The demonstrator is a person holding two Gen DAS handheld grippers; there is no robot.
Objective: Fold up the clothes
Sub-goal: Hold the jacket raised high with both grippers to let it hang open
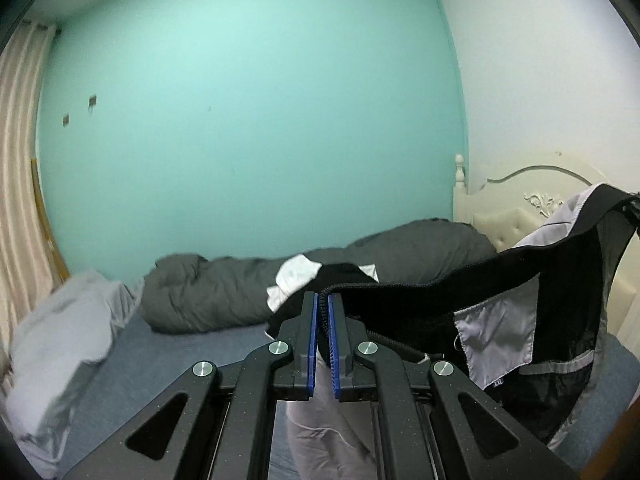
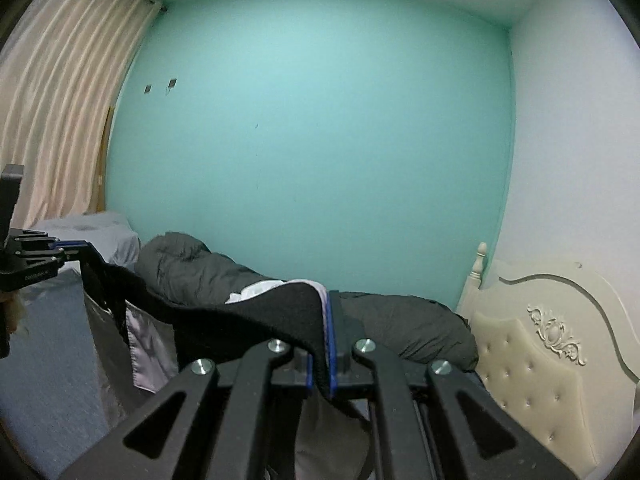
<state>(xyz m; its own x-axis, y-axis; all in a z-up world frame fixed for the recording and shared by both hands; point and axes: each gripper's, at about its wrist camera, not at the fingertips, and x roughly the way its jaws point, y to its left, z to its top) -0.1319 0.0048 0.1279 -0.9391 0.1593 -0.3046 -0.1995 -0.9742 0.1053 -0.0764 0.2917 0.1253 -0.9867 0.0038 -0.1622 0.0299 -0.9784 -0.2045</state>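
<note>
The left gripper (image 1: pixel 322 300) and the right gripper (image 2: pixel 327 300) each clamp the black jacket (image 1: pixel 420 304). It hangs stretched between them above the bed (image 1: pixel 192 344).

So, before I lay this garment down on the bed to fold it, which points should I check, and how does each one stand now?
1. Left claw shut on the garment edge: ok.
2. Right claw shut on the same edge: ok.
3. Edge taut between claws: not ok, it sags.
4. Garment hangs untwisted: cannot tell.
5. Bed free of clutter: not ok, grey duvet and other clothes lie there.
</note>
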